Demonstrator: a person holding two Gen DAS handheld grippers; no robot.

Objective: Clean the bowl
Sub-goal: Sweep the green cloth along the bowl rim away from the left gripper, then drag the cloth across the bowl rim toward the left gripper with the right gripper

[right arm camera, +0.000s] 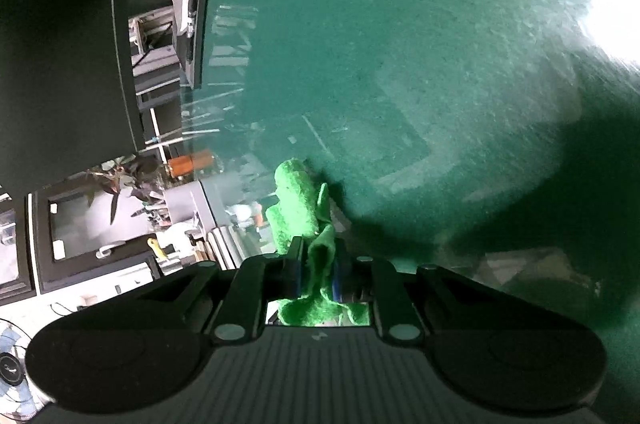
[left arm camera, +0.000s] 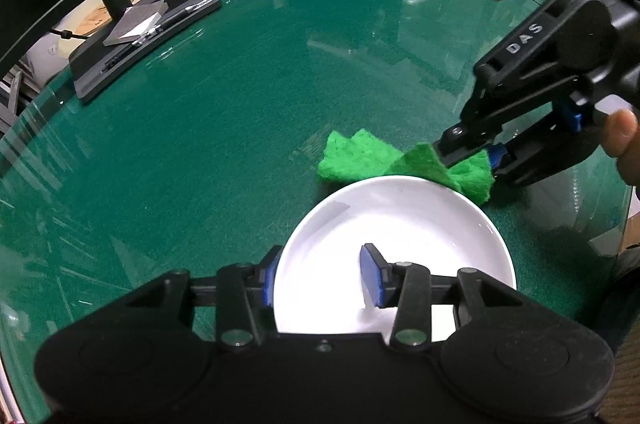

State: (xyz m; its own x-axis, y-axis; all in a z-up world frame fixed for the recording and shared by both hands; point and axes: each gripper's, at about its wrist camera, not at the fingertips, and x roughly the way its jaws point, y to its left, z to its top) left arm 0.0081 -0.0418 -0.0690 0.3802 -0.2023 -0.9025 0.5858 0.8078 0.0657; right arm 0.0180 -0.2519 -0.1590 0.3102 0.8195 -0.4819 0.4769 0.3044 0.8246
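Left wrist view: we see the white bowl (left arm camera: pixel 394 256) resting on the green worktop (left arm camera: pixel 240 112), with our left gripper (left arm camera: pixel 320 274) straddling its near rim, one blue pad outside the wall and the other inside the bowl; we cannot tell whether the pads press on it. Our right gripper (left arm camera: pixel 472 154) is clamped on a crumpled green cloth (left arm camera: pixel 372 160), which touches the bowl's far rim. In the right wrist view the cloth (right arm camera: pixel 304 208) is pinched between the jaws.
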